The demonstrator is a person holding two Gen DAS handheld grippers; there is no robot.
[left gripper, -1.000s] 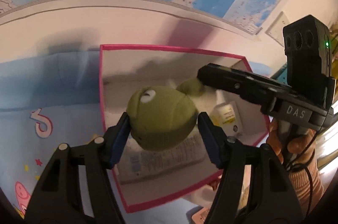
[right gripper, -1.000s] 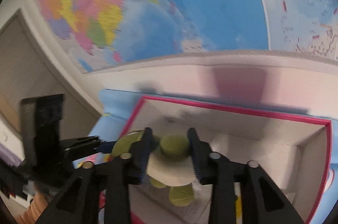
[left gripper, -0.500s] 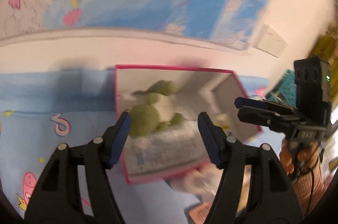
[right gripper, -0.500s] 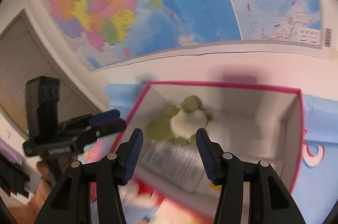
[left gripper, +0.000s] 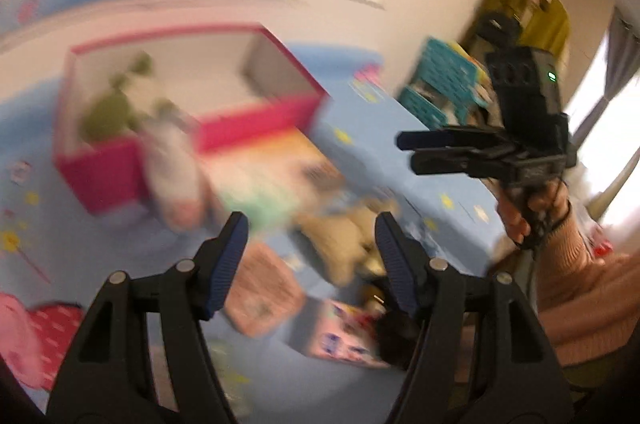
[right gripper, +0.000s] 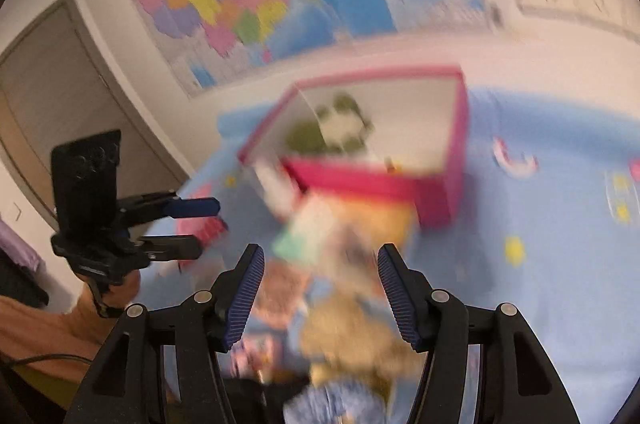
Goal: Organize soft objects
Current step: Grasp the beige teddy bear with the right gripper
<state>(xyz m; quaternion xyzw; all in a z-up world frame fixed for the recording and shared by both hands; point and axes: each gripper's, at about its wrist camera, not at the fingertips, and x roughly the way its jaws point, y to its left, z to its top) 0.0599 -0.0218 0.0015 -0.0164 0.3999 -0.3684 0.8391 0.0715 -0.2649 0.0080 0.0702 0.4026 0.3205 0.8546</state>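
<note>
the green plush frog (left gripper: pixel 114 112) lies inside the pink box (left gripper: pixel 256 126), upper left of the left wrist frame, well apart from the left gripper (left gripper: pixel 310 256), whose jaws stand apart with nothing between them. in the right wrist view the frog (right gripper: pixel 320 134) sits in the box (right gripper: pixel 400 184) above centre; the right gripper (right gripper: pixel 320 290) has just been opening, empty, over blurred soft toys (right gripper: pixel 344 328) on the blue cloth (right gripper: pixel 540 284).

Left gripper (left gripper: pixel 310 244) jaws apart and empty, right gripper (right gripper: pixel 320 280) jaws just opening, empty
</note>
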